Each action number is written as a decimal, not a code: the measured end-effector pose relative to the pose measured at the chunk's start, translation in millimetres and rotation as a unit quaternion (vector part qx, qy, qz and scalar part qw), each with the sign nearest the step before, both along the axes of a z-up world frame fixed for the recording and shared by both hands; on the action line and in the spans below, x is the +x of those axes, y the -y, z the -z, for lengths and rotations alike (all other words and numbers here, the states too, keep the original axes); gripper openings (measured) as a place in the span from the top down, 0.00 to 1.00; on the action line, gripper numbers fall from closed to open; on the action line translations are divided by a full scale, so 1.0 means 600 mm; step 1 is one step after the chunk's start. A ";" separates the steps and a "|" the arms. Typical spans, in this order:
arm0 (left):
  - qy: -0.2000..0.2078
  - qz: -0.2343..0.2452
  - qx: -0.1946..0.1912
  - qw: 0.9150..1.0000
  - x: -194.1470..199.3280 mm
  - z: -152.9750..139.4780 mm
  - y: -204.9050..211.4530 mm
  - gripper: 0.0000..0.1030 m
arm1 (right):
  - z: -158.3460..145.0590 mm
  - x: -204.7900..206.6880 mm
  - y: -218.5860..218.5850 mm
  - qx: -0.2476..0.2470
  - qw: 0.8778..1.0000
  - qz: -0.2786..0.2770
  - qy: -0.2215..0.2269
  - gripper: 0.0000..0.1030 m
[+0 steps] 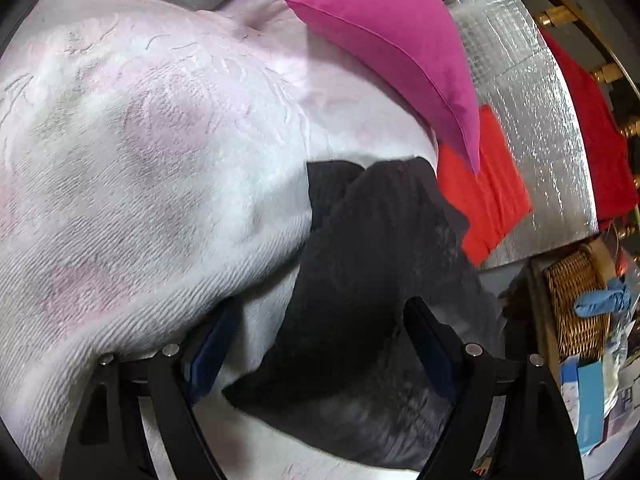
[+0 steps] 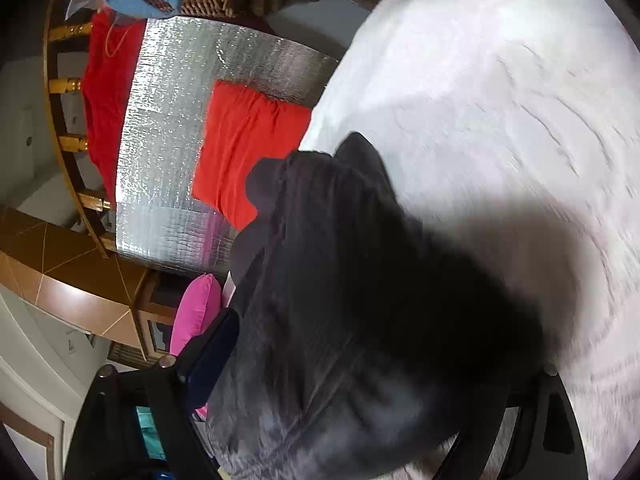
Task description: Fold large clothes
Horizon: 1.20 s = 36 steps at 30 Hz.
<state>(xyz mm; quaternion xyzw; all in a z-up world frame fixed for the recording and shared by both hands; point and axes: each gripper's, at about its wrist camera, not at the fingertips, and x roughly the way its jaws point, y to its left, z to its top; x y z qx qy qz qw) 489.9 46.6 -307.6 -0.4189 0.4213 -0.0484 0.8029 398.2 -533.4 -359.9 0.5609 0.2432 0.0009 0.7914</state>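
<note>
Left gripper (image 1: 320, 344) apparently straddles dark garment (image 1: 360, 272) on blanket (image 1: 140, 160).

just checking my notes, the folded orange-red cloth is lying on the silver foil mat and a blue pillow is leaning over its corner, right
Not quite: the pillow is pink, not blue. The left wrist view shows its tip hanging over a corner of the folded orange-red cloth, which does lie on the silver foil mat.
</note>
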 end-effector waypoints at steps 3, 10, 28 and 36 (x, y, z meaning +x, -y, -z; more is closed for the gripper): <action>0.008 0.000 0.021 1.000 0.010 0.000 0.008 0.32 | -0.015 0.013 -0.007 -0.045 0.999 -0.004 -0.004 0.40; 0.036 0.021 0.050 0.998 0.011 -0.019 0.022 0.75 | -0.034 0.008 -0.016 -0.090 0.996 -0.007 -0.026 0.64; 0.023 0.060 0.080 0.995 -0.140 -0.074 -0.013 0.81 | -0.080 -0.175 -0.030 -0.063 0.998 -0.001 -0.031 0.66; 0.004 0.066 0.090 0.994 -0.240 -0.051 -0.030 0.80 | -0.065 -0.279 -0.040 -0.057 0.997 -0.004 -0.044 0.66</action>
